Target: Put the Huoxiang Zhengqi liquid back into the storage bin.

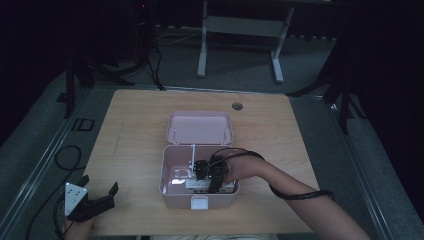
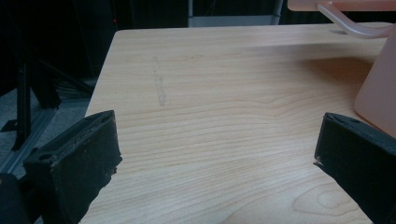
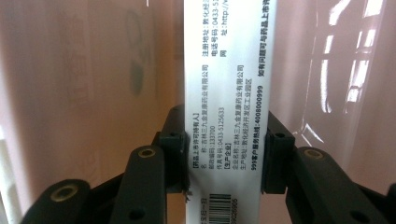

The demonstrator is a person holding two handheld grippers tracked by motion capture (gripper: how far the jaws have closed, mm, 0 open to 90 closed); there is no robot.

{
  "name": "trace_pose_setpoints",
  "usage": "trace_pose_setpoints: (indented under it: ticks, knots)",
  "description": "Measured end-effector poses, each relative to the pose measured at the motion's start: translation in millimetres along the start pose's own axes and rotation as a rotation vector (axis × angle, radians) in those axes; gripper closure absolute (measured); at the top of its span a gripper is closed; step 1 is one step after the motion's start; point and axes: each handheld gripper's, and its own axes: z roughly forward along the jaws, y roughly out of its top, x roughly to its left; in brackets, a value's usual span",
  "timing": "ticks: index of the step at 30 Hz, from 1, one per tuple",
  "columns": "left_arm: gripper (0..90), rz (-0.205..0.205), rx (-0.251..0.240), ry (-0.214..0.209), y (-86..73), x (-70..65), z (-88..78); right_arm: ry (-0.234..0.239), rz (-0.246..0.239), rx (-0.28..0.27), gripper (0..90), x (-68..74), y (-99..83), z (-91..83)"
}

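An open pink plastic case point(image 1: 169, 189) sits mid-table with its lid point(image 1: 200, 127) folded back. My right gripper point(image 1: 207, 177) reaches down into the case, shut on a white medicine carton point(image 1: 196, 184). In the right gripper view both black pads press the narrow sides of the carton point(image 3: 229, 84), which has black print and a barcode; the right gripper point(image 3: 227, 154) is ringed by pink case walls point(image 3: 93, 93). My left gripper point(image 1: 98, 184) rests open near the table's front left corner, nothing between its jaws point(image 2: 217, 140), with only bare wood ahead.
The case's pink corner point(image 2: 378, 93) and its handle point(image 2: 350, 25) stand to the right of the left gripper. A round cable port point(image 1: 237, 106) sits at the table's far edge. A black cable point(image 1: 300, 195) loops over the right forearm. Desk legs point(image 1: 202, 45) stand beyond the table.
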Motion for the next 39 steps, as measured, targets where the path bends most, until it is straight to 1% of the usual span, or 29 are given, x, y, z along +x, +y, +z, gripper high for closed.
trace_pose_setpoints:
  ticks: [5, 8, 9, 10, 15, 16, 17, 18, 19, 20, 21, 22, 23, 24, 25, 26, 27, 28, 29, 30, 31, 32, 33, 34, 35, 36, 37, 38, 39]
  knots:
    - [0.3, 0.000, 0.001, 0.001, 0.0, -0.1, 0.1, 0.003, -0.006, -0.009, 57.7, 0.0, -2.0, -3.2]
    - [0.3, 0.001, 0.000, 0.000, 0.0, 0.0, 0.0, -0.010, -0.009, -0.025, 52.4, 0.9, -3.8, -16.6]
    - [0.3, 0.001, 0.000, 0.000, 0.0, 0.0, 0.0, -0.010, -0.009, -0.025, 52.4, 0.9, -3.8, -16.6]
    - [0.3, -0.001, 0.001, 0.000, 0.0, 0.0, 0.1, -0.021, -0.013, -0.032, 50.7, 1.0, -5.4, -24.3]
    - [0.3, -0.002, 0.001, -0.001, 0.0, 0.2, 0.0, -0.047, -0.009, -0.054, 48.8, -0.8, -10.2, -38.5]
    - [0.3, 0.000, 0.000, 0.000, 0.1, 0.3, 0.0, -0.070, 0.000, -0.082, 46.2, -1.3, -13.4, -46.8]
    - [0.3, 0.000, 0.000, 0.000, 0.1, 0.3, 0.0, -0.070, 0.000, -0.082, 46.2, -1.3, -13.4, -46.8]
    - [0.3, -0.002, 0.001, -0.001, 0.1, 0.3, 0.0, -0.062, 0.008, -0.112, 43.2, -2.2, -17.3, -55.6]
    - [0.3, -0.002, 0.001, -0.001, 0.1, 0.3, 0.0, -0.062, 0.008, -0.112, 43.2, -2.2, -17.3, -55.6]
    - [0.3, -0.003, 0.001, 0.000, 0.1, 0.2, 0.0, -0.074, 0.013, -0.134, 42.2, -0.9, -21.6, -64.1]
    - [0.3, -0.003, 0.001, 0.000, 0.1, 0.2, 0.0, -0.074, 0.013, -0.134, 42.2, -0.9, -21.6, -64.1]
    - [0.3, -0.001, 0.003, 0.001, 0.1, 0.3, 0.0, -0.085, 0.014, -0.162, 40.5, -0.4, -26.6, -72.2]
    - [0.3, -0.001, 0.003, 0.001, 0.1, 0.3, 0.0, -0.085, 0.014, -0.162, 40.5, -0.4, -26.6, -72.2]
    - [0.3, -0.003, 0.002, 0.002, 0.1, 0.0, 0.2, -0.091, 0.028, -0.190, 38.4, -0.3, -32.1, -80.1]
    - [0.3, -0.003, 0.002, 0.002, 0.1, 0.0, 0.2, -0.091, 0.028, -0.190, 38.4, -0.3, -32.1, -80.1]
    - [0.3, -0.004, 0.002, 0.001, 0.1, 0.0, 0.2, -0.104, 0.039, -0.221, 36.4, -1.7, -38.2, -87.7]
    - [0.3, -0.003, 0.004, 0.000, 0.1, 0.1, 0.1, -0.104, 0.039, -0.221, 36.4, -1.7, -38.2, -87.7]
    - [0.3, -0.004, 0.005, -0.001, 0.1, 0.2, 0.0, -0.113, 0.048, -0.256, 33.0, -2.7, -45.5, -95.3]
    - [0.3, -0.004, 0.005, -0.001, 0.1, 0.2, 0.0, -0.113, 0.048, -0.256, 33.0, -2.7, -45.5, -95.3]
    - [0.3, -0.004, 0.005, -0.001, 0.2, 0.3, 0.0, -0.122, 0.059, -0.290, 27.6, -3.2, -54.1, -101.6]
    - [0.3, -0.004, 0.006, -0.001, 0.2, 0.4, 0.1, -0.122, 0.059, -0.290, 27.6, -3.2, -54.1, -101.6]
    - [0.3, -0.004, 0.006, -0.001, 0.2, 0.4, 0.1, -0.124, 0.081, -0.314, 22.0, -5.1, -63.6, -106.6]
    - [0.3, -0.004, 0.006, -0.001, 0.2, 0.4, 0.1, -0.124, 0.081, -0.314, 22.0, -5.1, -63.6, -106.6]
    - [0.3, -0.006, 0.005, 0.000, 0.2, 0.2, 0.2, -0.132, 0.103, -0.355, 16.5, -8.3, -74.1, -110.0]
    - [0.3, -0.006, 0.005, 0.000, 0.2, 0.2, 0.2, -0.132, 0.103, -0.355, 16.5, -8.3, -74.1, -110.0]
    - [0.3, -0.004, 0.006, 0.000, 0.2, 0.2, 0.1, -0.167, 0.114, -0.387, 14.0, -11.3, -84.8, -111.5]
    - [0.3, -0.004, 0.006, 0.000, 0.2, 0.2, 0.1, -0.167, 0.114, -0.387, 14.0, -11.3, -84.8, -111.5]
    - [0.3, -0.005, 0.007, 0.000, 0.2, 0.1, 0.2, -0.192, 0.130, -0.400, 13.3, -15.1, -95.1, -112.6]
    - [0.3, -0.005, 0.007, 0.000, 0.2, 0.1, 0.2, -0.192, 0.130, -0.400, 13.3, -15.1, -95.1, -112.6]
